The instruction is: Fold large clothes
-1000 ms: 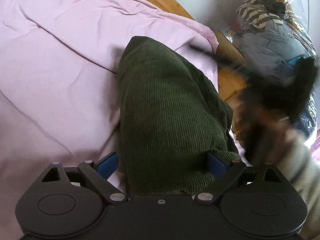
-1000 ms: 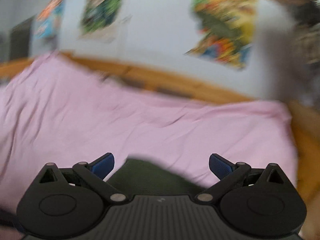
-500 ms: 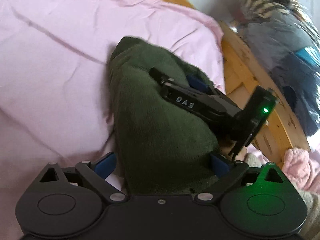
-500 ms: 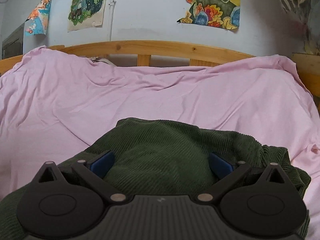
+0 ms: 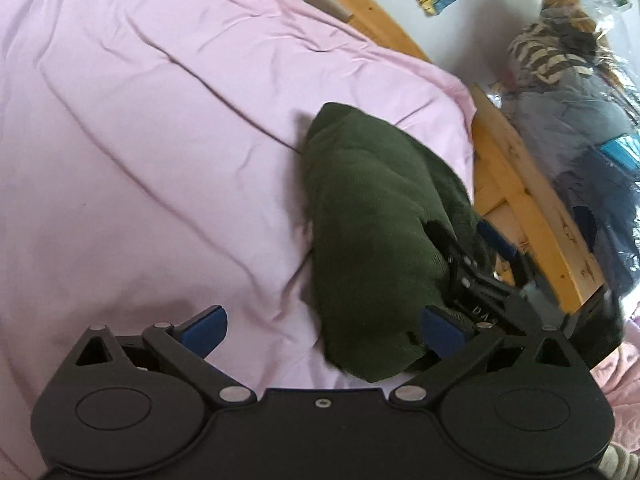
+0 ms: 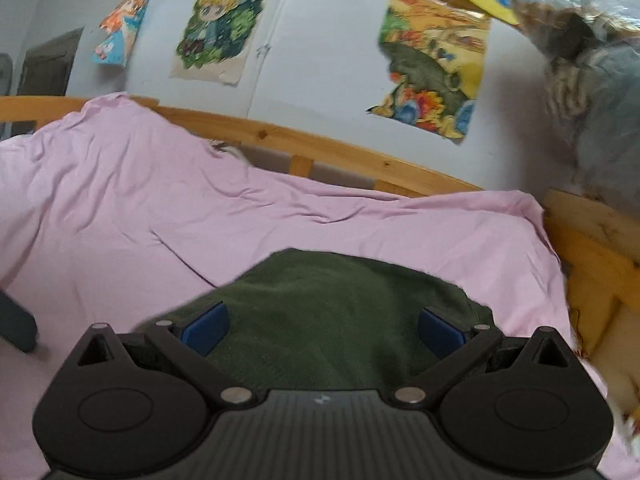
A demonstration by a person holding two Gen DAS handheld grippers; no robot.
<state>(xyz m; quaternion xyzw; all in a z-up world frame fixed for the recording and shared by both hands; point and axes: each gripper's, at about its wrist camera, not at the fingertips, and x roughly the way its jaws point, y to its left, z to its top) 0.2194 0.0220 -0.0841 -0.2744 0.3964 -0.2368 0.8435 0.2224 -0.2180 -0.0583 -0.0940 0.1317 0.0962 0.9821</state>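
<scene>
- Lying bunched on the pink bedsheet, ahead and right of the left gripper: a dark green corduroy garment.
- Left gripper spreading wide, pinching nothing, its right finger touching the garment's edge.
- Right gripper also spreading, pressing onto the garment, gripping nothing.
- Looking soft, thick, fairly heavy, not slippery; likely best taking hold at an outer hem or corner.
- Crowding the far right: wooden bed frame and bagged clothes.
</scene>
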